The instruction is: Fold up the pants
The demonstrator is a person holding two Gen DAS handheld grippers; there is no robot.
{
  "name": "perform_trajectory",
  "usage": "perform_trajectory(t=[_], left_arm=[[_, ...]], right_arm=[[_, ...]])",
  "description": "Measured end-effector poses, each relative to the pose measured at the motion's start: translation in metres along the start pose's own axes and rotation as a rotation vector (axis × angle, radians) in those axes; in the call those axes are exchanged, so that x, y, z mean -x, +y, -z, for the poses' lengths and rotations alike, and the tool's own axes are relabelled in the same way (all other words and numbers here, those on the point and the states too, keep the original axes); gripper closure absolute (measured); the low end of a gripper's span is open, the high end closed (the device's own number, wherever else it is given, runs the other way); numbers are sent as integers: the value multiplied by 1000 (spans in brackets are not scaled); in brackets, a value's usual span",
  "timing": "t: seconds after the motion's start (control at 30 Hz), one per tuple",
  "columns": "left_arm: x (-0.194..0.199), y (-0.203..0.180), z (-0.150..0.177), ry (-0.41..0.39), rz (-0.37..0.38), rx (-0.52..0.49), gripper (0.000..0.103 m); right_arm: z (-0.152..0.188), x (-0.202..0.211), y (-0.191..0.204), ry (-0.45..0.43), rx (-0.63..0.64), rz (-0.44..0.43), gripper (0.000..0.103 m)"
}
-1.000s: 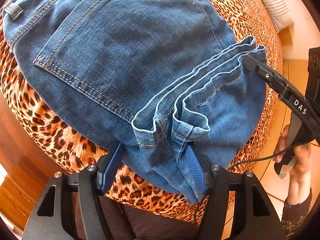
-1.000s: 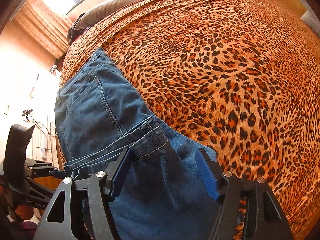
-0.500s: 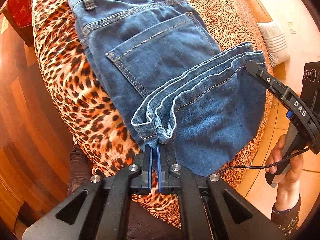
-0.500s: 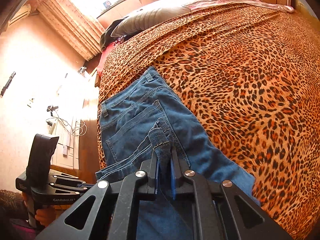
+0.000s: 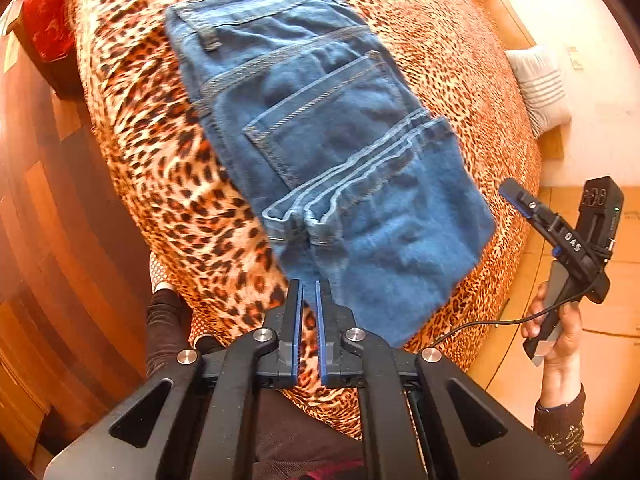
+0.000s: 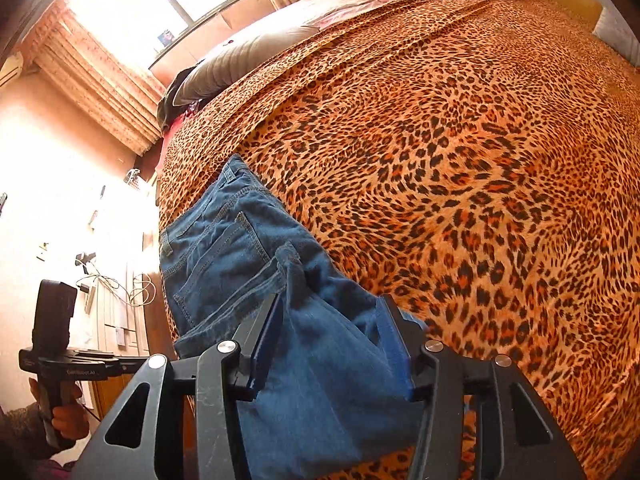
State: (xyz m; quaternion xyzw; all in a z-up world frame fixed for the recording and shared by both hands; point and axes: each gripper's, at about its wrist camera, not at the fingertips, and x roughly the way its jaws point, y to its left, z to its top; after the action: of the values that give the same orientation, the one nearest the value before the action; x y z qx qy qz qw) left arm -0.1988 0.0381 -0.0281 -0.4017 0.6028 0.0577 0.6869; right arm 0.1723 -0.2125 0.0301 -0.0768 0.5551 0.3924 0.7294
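Blue jeans (image 5: 332, 152) lie folded on the leopard-print bed cover (image 5: 160, 152), the leg hems laid across the back pocket. My left gripper (image 5: 308, 284) hangs just short of the jeans' near edge. Its jaws are almost together and just starting to part, with only the bed cover showing through the slit. My right gripper (image 6: 330, 304) hovers above the jeans (image 6: 224, 256) with its jaws opening wide. Denim lies below and between the fingers, but the pads do not press on it. In the left wrist view the right gripper (image 5: 520, 200) is off the jeans' right edge.
The bed cover (image 6: 460, 160) stretches far to the right. A grey pillow (image 6: 248, 56) lies at the head under the window. A red cushion (image 5: 48, 20) and wooden floor (image 5: 40, 220) are on the left. A striped cushion (image 5: 540, 88) leans by the wall.
Both grippers closed on the leg hems half a second ago. Now both have let go and drawn back and up; the right one has opened wide, and the hems rest on the jeans.
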Motion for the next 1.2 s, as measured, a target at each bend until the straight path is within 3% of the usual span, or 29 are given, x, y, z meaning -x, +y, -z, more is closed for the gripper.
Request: perform_trajectory(t=[0.13, 0.2, 0.27, 0.3, 0.4, 0.47, 0.53, 0.6, 0.63, 0.73, 0.83, 0.9, 1.0, 1.03, 1.1, 1.2], left_arm=[[-31, -40, -6, 50, 11, -53, 91], [-50, -51, -8, 67, -70, -86, 91], [-69, -47, -10, 97, -192, -107, 91], [-77, -38, -9, 128, -212, -84, 91], [-58, -21, -6, 123, -118, 2, 91], [-44, -21, -3, 109, -66, 3, 91], [-35, -25, -5, 95, -47, -10, 89], [-38, -31, -7, 102, -54, -31, 77], [-43, -32, -9, 103, -72, -37, 76], [-61, -24, -15, 143, -120, -20, 76], [-58, -15, -17, 153, -58, 35, 76], [-43, -4, -16, 161, -40, 53, 76], [-5, 23, -20, 103, 15, 70, 74], [8, 36, -25, 75, 27, 95, 71], [31, 68, -43, 8, 49, 183, 47], [49, 118, -73, -46, 157, 351, 41]], right_arm=[[25, -11, -16, 73, -13, 62, 52], [36, -18, -25, 51, -15, 124, 57], [45, -39, -39, 117, -13, 251, 57], [47, -47, -48, 146, -32, 273, 56], [41, -27, -55, 57, -115, 202, 56], [34, -7, -49, -24, -124, 118, 53], [27, 1, -38, -73, -124, 11, 53], [22, -5, -24, -78, -110, -87, 56], [16, -13, -13, -65, -93, -123, 57], [7, -47, 9, -3, -57, -116, 58], [15, -89, 5, 109, -75, 1, 64], [14, -86, 5, 100, -92, -4, 61], [5, -66, 12, 107, -78, -36, 59], [-1, -57, 15, 89, -61, -39, 58], [-15, -44, 16, 58, -59, -39, 44], [-41, -41, 19, 37, -104, -54, 39]])
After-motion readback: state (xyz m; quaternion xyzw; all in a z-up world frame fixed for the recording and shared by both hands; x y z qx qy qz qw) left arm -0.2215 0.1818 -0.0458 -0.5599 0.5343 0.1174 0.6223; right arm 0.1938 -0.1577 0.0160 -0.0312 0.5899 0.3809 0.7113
